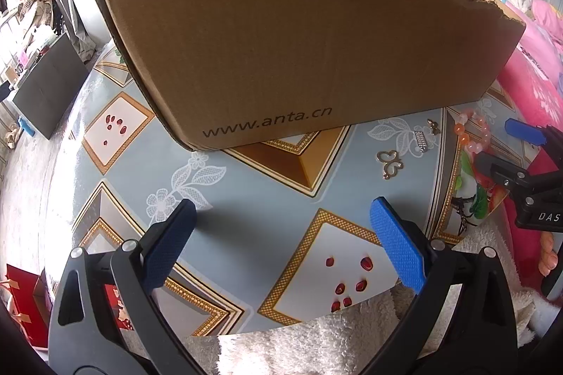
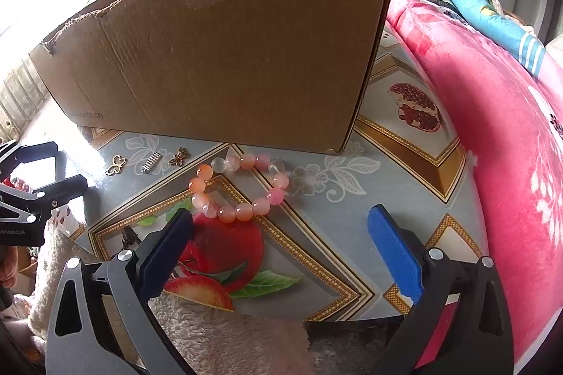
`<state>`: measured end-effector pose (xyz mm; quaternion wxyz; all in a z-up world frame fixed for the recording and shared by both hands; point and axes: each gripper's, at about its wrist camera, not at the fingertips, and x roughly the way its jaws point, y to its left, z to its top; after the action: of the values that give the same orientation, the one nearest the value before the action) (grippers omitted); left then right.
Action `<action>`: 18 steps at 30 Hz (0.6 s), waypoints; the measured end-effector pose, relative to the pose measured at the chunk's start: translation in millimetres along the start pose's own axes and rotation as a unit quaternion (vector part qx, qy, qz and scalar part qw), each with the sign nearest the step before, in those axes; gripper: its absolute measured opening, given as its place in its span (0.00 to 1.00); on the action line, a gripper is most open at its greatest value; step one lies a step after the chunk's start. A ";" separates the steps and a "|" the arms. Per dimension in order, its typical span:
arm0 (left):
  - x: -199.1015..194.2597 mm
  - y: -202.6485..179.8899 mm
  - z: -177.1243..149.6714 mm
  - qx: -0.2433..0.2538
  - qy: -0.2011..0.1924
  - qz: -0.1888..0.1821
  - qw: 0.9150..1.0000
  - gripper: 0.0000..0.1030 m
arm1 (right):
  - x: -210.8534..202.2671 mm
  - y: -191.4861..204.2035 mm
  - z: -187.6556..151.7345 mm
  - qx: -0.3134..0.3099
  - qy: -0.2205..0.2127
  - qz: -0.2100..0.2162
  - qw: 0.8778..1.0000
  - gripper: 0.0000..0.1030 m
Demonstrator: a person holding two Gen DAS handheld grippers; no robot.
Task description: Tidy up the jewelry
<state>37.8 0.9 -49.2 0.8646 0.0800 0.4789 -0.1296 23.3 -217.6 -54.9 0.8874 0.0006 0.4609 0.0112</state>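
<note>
A pink and orange bead bracelet (image 2: 239, 188) lies on the patterned tablecloth (image 2: 334, 252), just beyond my right gripper (image 2: 281, 216), which is open with nothing between its blue pads. Left of the bracelet lie a gold butterfly outline charm (image 2: 116, 165), a small silver bar charm (image 2: 150, 162) and a bronze butterfly charm (image 2: 179, 157). In the left wrist view the same pieces sit at the right: gold charm (image 1: 390, 164), silver bar (image 1: 420, 140), bronze charm (image 1: 433, 126), bracelet (image 1: 471, 132). My left gripper (image 1: 281, 209) is open over bare cloth. A torn cardboard box (image 1: 302, 58) stands behind them all.
The cardboard box (image 2: 218, 58) blocks the far side of the table. A pink floral blanket (image 2: 492, 128) borders the right edge. A white fluffy towel (image 1: 316, 339) lies at the near edge. A dark box (image 1: 49, 86) sits on the floor at left.
</note>
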 end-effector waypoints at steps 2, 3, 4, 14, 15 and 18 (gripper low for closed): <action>-0.1 0.2 0.8 -0.002 0.003 0.001 1.000 0.93 | -2.1 2.9 -0.3 0.006 0.000 -0.005 1.000 0.94; 0.2 0.2 1.4 -0.004 0.004 0.002 1.000 0.93 | -2.4 4.2 -0.7 0.008 -0.002 -0.006 1.000 0.94; 0.3 0.1 1.7 -0.005 0.004 0.003 1.000 0.93 | -3.9 5.9 -3.2 0.008 -0.006 -0.007 1.000 0.94; -0.4 -5.9 5.0 -0.006 0.013 0.010 1.000 0.93 | -6.1 8.5 -10.5 -0.007 -0.018 0.007 1.000 0.94; -0.9 -8.4 6.2 0.000 0.013 0.007 1.000 0.93 | -5.7 8.8 -11.2 -0.008 -0.018 0.008 1.000 0.94; -12.2 -19.1 6.6 0.028 -0.018 -0.019 0.999 0.93 | -5.9 8.6 -11.6 -0.012 -0.018 0.012 1.000 0.94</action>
<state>31.1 -17.2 -35.6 0.8679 0.0926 0.4608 -0.1607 10.3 -209.3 -56.6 0.8952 -0.0044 0.4447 0.0278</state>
